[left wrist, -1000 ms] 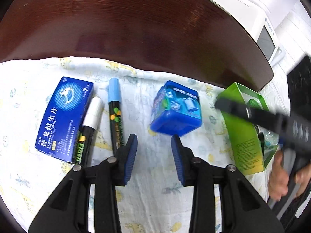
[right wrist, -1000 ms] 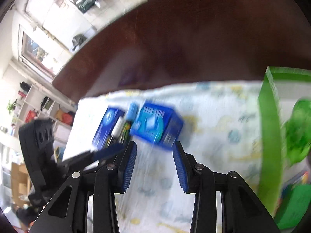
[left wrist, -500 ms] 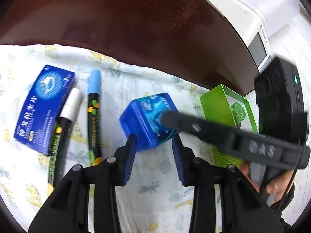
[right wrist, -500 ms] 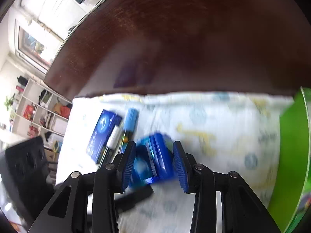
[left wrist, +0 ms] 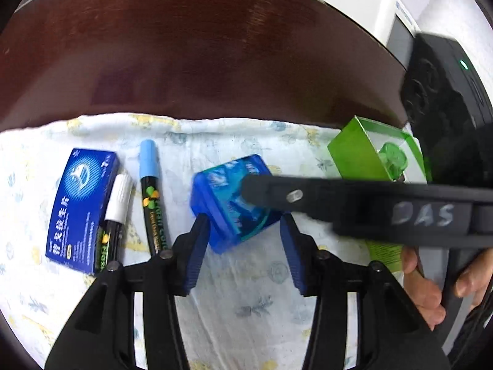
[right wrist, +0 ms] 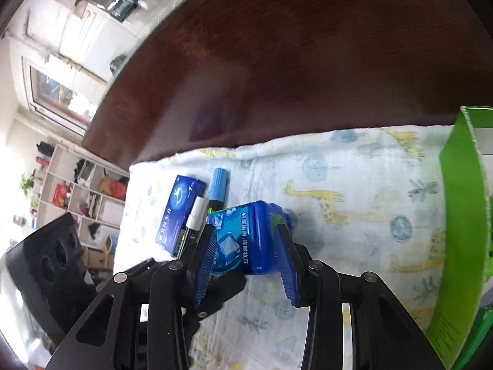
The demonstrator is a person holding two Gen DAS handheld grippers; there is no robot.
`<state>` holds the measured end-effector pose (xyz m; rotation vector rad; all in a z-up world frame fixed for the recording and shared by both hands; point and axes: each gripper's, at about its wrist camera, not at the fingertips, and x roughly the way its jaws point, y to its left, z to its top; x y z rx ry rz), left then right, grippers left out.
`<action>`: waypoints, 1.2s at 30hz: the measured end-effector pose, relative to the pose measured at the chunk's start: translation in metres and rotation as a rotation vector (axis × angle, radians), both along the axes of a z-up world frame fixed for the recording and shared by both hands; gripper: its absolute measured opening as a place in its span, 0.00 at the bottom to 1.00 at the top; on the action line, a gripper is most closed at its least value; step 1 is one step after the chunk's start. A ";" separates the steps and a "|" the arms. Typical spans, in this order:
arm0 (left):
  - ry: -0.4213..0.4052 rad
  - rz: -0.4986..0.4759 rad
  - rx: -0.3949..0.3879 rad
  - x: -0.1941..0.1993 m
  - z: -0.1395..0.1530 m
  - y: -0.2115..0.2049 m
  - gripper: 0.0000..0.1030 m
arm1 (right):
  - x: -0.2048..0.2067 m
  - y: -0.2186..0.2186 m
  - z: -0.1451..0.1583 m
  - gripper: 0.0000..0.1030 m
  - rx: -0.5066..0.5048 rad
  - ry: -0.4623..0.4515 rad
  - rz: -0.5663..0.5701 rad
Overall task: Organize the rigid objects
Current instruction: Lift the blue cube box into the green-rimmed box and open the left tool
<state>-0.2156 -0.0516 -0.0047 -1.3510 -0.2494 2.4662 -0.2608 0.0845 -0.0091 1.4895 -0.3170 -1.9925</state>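
Your right gripper [right wrist: 246, 265] is pinching the blue plastic box [right wrist: 246, 234] between its blue pads [right wrist: 205, 262], the box tipped and seemingly lifted off the giraffe-print cloth [right wrist: 354, 185]. Your left gripper [left wrist: 243, 246] hangs spread just below the same box, its pads either side of the lower corner; whether they touch it is hard to tell through the blur. Judging by the layout, you are partway through: at the left of the cloth one dark blue medicine carton [left wrist: 81, 206] lies flat, with one white-capped marker [left wrist: 114, 215] tight against it and one blue-capped marker [left wrist: 149, 194] just beside that, all three roughly parallel like a finished row. The blue box looks like the next piece to join them. One green box [left wrist: 366, 160] with a clear window stands well apart at the right edge, probably yet to be placed. That makes two markers, one carton, one blue box, one green box.
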 end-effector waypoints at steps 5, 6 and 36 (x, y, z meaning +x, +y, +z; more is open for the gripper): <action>0.017 -0.007 0.010 -0.003 0.000 0.002 0.51 | 0.001 -0.007 -0.010 0.43 0.026 -0.021 -0.007; 0.020 -0.010 0.020 -0.001 0.001 0.004 0.52 | 0.004 -0.007 -0.007 0.43 0.040 -0.009 -0.009; 0.225 -0.452 -0.088 0.009 0.105 0.256 0.49 | 0.035 0.253 0.080 0.43 -0.110 0.183 -0.436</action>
